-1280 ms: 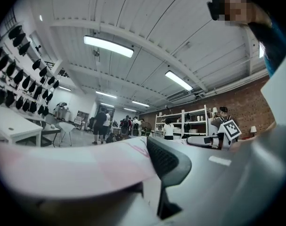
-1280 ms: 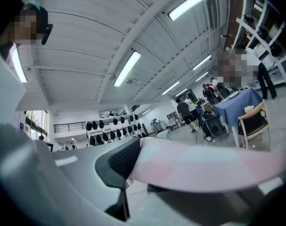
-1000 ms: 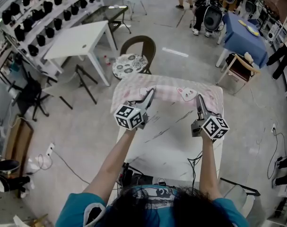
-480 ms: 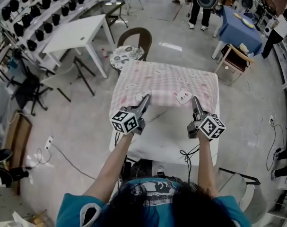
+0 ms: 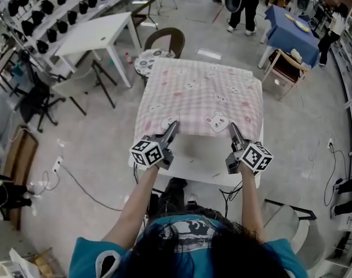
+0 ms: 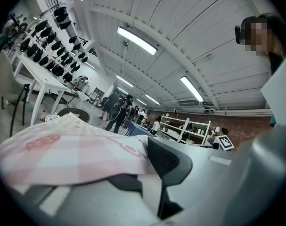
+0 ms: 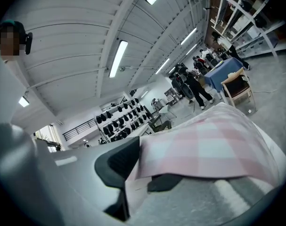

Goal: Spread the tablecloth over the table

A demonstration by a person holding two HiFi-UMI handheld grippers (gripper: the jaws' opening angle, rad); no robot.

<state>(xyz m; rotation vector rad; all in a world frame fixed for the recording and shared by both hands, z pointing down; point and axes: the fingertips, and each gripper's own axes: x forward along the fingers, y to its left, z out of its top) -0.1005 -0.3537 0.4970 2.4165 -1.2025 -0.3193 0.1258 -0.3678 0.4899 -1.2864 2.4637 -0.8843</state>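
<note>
Spreading in progress, seen from beside the table; the pink checked tablecloth covers the far end and the middle of the white top, while a bare strip remains at the end nearest the person.

The left gripper is closed narrow on the near hem towards its left corner; its own view shows the fabric pinched between the dark pad and the opposite jaw. The right gripper is likewise clamped on the same hem towards the right corner, cloth draped out of its jaws. Both point roughly level and away from the person.

Governing relation: the whole cloth lies ahead of both grippers, its length running along the table's length and its held hem stretched crosswise between them; the uncovered strip lies behind the hem, on the person's side. The two grippers stand about abreast, neither clearly nearer the near edge; the coming move therefore looks like an even draw straight back, since a lead by either hand would probably skew the hem.
</note>
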